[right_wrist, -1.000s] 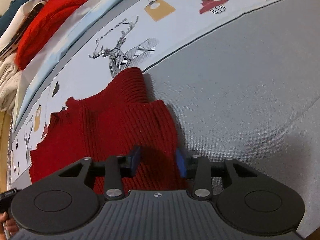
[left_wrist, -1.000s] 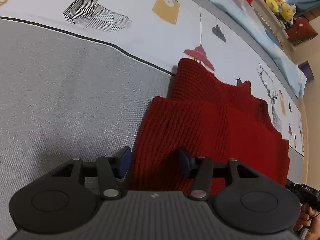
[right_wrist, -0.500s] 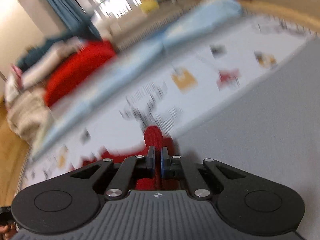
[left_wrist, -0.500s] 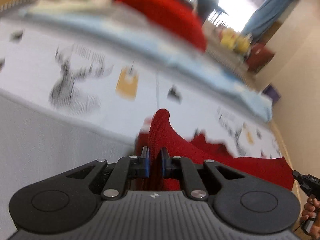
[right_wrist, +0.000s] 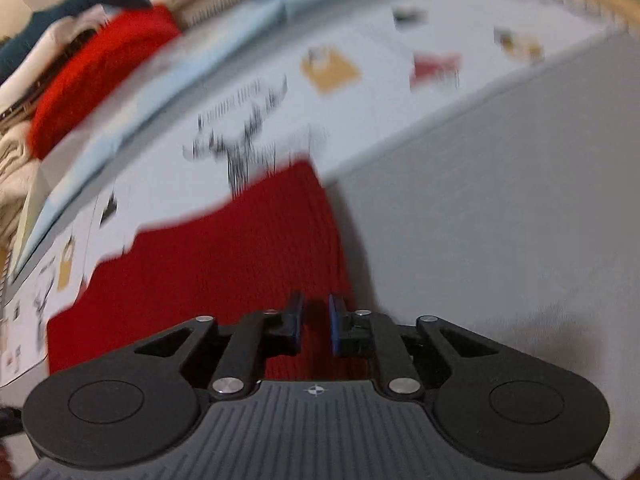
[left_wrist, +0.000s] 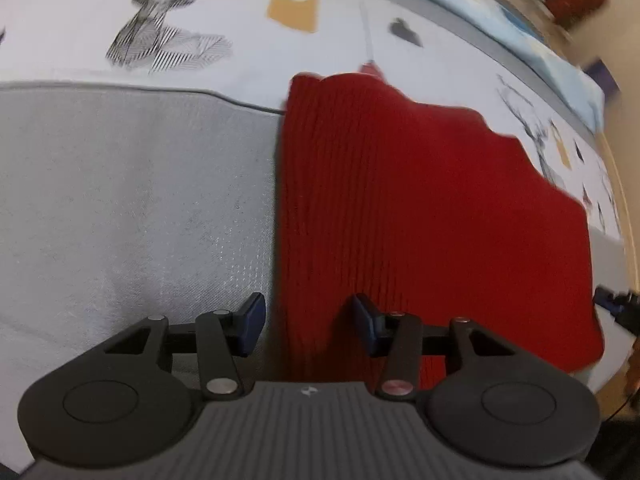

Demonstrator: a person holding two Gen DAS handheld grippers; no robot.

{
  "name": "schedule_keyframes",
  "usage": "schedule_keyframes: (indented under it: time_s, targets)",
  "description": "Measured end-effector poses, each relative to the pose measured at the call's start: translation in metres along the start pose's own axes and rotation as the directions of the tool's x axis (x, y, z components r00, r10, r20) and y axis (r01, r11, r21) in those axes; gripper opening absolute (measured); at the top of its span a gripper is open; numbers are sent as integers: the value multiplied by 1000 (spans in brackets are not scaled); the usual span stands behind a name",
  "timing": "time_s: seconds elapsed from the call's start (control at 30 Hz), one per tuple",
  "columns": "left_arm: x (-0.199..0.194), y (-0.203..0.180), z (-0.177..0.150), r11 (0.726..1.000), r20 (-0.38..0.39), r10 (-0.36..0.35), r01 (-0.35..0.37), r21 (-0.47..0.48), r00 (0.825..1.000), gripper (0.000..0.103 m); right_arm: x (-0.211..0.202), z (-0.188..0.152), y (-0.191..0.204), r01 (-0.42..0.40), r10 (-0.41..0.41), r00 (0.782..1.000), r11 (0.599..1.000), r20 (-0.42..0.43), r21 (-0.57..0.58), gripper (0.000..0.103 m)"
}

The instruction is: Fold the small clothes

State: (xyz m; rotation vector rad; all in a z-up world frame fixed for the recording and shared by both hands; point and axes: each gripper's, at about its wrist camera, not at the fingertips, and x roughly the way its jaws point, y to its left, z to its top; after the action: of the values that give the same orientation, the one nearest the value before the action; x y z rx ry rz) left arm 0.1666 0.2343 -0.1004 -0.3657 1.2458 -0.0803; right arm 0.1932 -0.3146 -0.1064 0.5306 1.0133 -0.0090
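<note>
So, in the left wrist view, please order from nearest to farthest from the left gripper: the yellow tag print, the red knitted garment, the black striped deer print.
1. Red knitted garment, directly below the left gripper, whose jaws are opening.
2. Black striped deer print, far left.
3. Yellow tag print, far, centre; too close to the deer to rank firmly.

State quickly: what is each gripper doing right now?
Left gripper: opening, pads clear of the red knitted garment.
Right gripper: opening, nothing gripped.
</note>
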Motion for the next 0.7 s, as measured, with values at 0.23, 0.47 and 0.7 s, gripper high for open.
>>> schedule_keyframes:
  time_s: [0.23, 0.47, 0.7]
  targets:
    - [-18, 6, -36, 994, -31, -83, 85, 64, 996, 39, -24, -30, -24, -36, 33, 993, 999, -110, -28, 29]
    - [-57, 14, -59, 983, 136, -182, 176, 53, 974, 12, -63, -54, -23, -80, 73, 995, 991, -62, -111, 12]
    - [-46, 20, -69, 995, 72, -75, 80, -66, 995, 16, -104, -52, -30, -85, 88, 984, 996, 155, -29, 12]
